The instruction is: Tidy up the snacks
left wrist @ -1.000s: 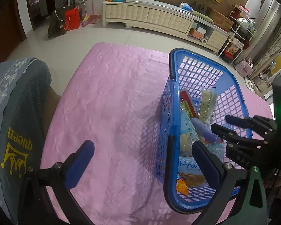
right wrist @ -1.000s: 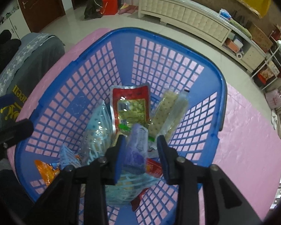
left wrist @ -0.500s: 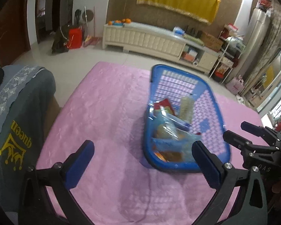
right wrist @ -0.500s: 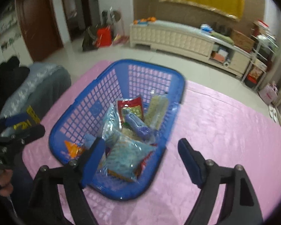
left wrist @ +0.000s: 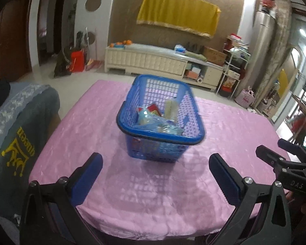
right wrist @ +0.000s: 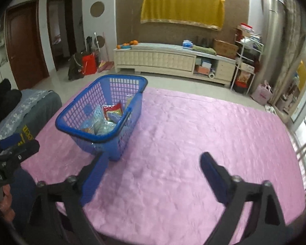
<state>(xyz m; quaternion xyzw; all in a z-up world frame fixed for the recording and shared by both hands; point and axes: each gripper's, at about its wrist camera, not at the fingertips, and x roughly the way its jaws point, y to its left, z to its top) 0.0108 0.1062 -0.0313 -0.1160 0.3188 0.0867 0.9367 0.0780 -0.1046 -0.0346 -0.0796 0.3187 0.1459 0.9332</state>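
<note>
Trouble, if any comes, would start at the blue basket (left wrist: 160, 120), which sits on the pink-covered desk (left wrist: 234, 126) toward its left edge, near the grey-draped chair (left wrist: 20, 126) standing just beside that edge. It looks heaped: the snack packets (right wrist: 104, 120) lie piled against one another, one or two reaching close to the rim, and the black handle (right wrist: 120, 125) is folded down along the rim. My guess is that a careless reach back in could catch that handle or the mesh wall and drag the light basket across the slippery-looking cloth, or tip a packet over the side. The cloth itself is loose and puckered, so a finger scraping it could bunch it and shift the basket with it. As far as I can see, no snack is left out on the desk, so the sorting seems about done, and the safest thing may be to leave it alone. The right gripper (right wrist: 153, 173) has just been opening and now stands spread as wide as it goes, with nothing between its blue pads, hanging over the near part of the desk, clear of the basket. The left gripper (left wrist: 156, 170) is likewise spread wide and empty, above the near edge.
</note>
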